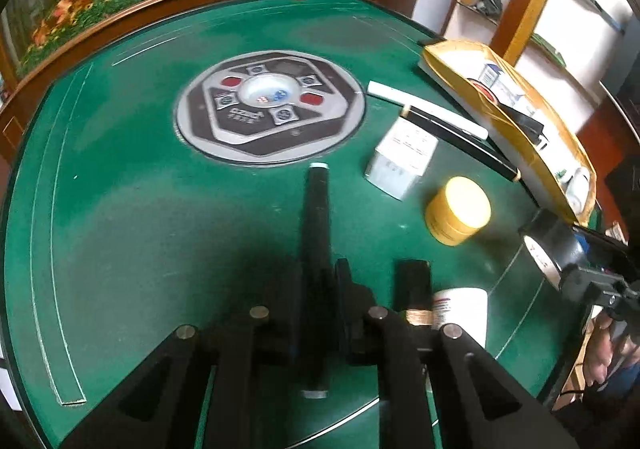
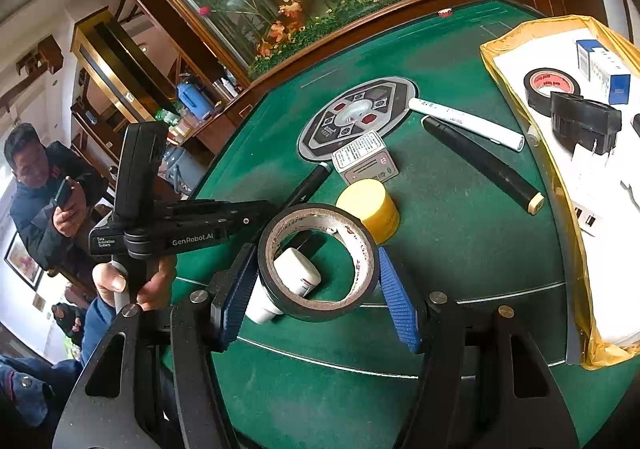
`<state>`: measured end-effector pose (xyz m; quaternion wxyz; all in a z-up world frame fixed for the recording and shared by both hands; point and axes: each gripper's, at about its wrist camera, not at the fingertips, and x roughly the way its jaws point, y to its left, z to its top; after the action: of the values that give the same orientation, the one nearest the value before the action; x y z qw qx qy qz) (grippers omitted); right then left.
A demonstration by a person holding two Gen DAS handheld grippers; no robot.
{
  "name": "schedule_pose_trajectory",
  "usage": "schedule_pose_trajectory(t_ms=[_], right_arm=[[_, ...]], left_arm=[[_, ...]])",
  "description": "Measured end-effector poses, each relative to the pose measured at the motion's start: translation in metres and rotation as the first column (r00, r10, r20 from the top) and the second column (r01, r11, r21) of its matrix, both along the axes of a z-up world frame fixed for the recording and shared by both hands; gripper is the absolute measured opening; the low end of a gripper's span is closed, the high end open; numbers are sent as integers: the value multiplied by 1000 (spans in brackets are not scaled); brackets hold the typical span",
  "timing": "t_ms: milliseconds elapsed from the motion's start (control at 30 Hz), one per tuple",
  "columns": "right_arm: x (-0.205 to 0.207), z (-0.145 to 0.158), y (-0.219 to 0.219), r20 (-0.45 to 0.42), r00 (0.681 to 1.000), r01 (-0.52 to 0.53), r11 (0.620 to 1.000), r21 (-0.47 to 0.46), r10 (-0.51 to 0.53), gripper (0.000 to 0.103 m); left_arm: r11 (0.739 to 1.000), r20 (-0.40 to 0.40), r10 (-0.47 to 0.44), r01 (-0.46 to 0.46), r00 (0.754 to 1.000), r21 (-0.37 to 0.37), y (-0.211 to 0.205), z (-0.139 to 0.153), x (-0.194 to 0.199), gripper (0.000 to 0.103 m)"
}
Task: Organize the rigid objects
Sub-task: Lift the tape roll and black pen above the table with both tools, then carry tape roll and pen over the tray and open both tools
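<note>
In the left wrist view my left gripper [image 1: 320, 273] is shut on a black pen [image 1: 317, 209] that runs forward between its fingers, low over the green table [image 1: 140, 229]. My right gripper [image 2: 316, 261] is shut on a black tape roll [image 2: 316, 311], with a blue pad [image 2: 240, 289] pressed against each side, held above the table's near edge. Through the roll's hole a white bottle [image 2: 298, 273] shows, lying on the felt. A yellow jar [image 2: 372, 205], a small white box [image 2: 366, 157], a long black stick [image 2: 480, 161] and a white marker [image 2: 468, 121] lie beyond.
A gold-rimmed tray [image 2: 520, 37] at the right holds another tape roll [image 2: 550, 89], a blue-and-white box [image 2: 604, 73] and a black part [image 2: 584, 121]. A round control panel [image 1: 270, 105] sits mid-table. A person with a phone [image 2: 36, 185] stands at the left.
</note>
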<state>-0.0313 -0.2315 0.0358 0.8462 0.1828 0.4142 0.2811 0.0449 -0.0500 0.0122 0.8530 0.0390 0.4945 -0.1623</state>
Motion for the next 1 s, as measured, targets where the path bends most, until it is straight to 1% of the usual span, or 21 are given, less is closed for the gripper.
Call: schedule_pose_trajectory(t_ms=[33, 67, 100, 133, 167, 233, 267, 300, 333, 400, 433, 533, 600, 700, 800, 900, 1000], right_arm=[[0, 0, 0, 0, 1000, 2, 1000, -1, -2, 61], [0, 0, 0, 0, 1000, 3, 1000, 0, -3, 61], [0, 0, 0, -1, 1000, 4, 1000, 1, -4, 61], [1, -1, -1, -2, 1000, 7, 1000, 3, -7, 61], [1, -1, -2, -3, 1000, 9, 1000, 4, -9, 61], [1, -1, -2, -4, 1000, 9, 1000, 6, -9, 61], [1, -1, -2, -3, 1000, 11, 1000, 5, -11, 61], [1, -1, -2, -4, 1000, 11, 1000, 6, -11, 61], [1, -1, -2, -4, 1000, 11, 1000, 8, -11, 61], [2, -1, -3, -2, 1000, 12, 1000, 6, -12, 61], [2, 0, -3, -1, 1000, 13, 1000, 5, -13, 61], [1, 2, -6, 8, 1000, 19, 1000, 2, -19, 61], [1, 4, -9, 12, 1000, 26, 1000, -2, -26, 61], [1, 6, -16, 16, 999, 48, 999, -6, -48, 61], [1, 11, -27, 29, 996, 80, 997, -7, -80, 61], [-1, 16, -40, 42, 992, 117, 993, -7, -116, 61], [-2, 23, -59, 56, 986, 159, 987, -13, -158, 61]], left_arm=[[1000, -2, -2, 2, 1000, 16, -3, -2, 0, 20], [999, -2, 5, -4, 1000, 38, -5, -5, 1, 26], [998, -4, 9, -9, 1000, 56, -7, -7, 1, 27], [997, -10, 11, -11, 1000, 73, -8, -11, 3, 27], [997, 8, 7, -7, 1000, 83, -11, -12, 3, 30], [996, 20, 12, -14, 1000, 93, -11, -11, 2, 30], [995, 30, 20, -23, 999, 92, -11, -11, 2, 27], [995, 35, 28, -31, 999, 91, -11, -11, 2, 15], [996, 36, 30, -33, 999, 88, -11, -11, 1, 13], [994, 48, 40, -44, 998, 99, -11, -9, 0, 13], [995, 50, 45, -50, 998, 90, -9, -7, 0, 13], [998, 72, 60, -62, 996, 33, -3, 5, -4, 13], [997, 86, 71, -69, 994, -19, 0, 18, -7, 13], [996, 109, 58, -51, 992, -74, -8, 34, -10, 13], [993, 127, 22, -7, 992, -116, -27, 48, -11, 13], [987, 152, -33, 56, 988, -149, -55, 62, -10, 13], [981, 161, -84, 110, 983, -162, -85, 70, -6, 13]])
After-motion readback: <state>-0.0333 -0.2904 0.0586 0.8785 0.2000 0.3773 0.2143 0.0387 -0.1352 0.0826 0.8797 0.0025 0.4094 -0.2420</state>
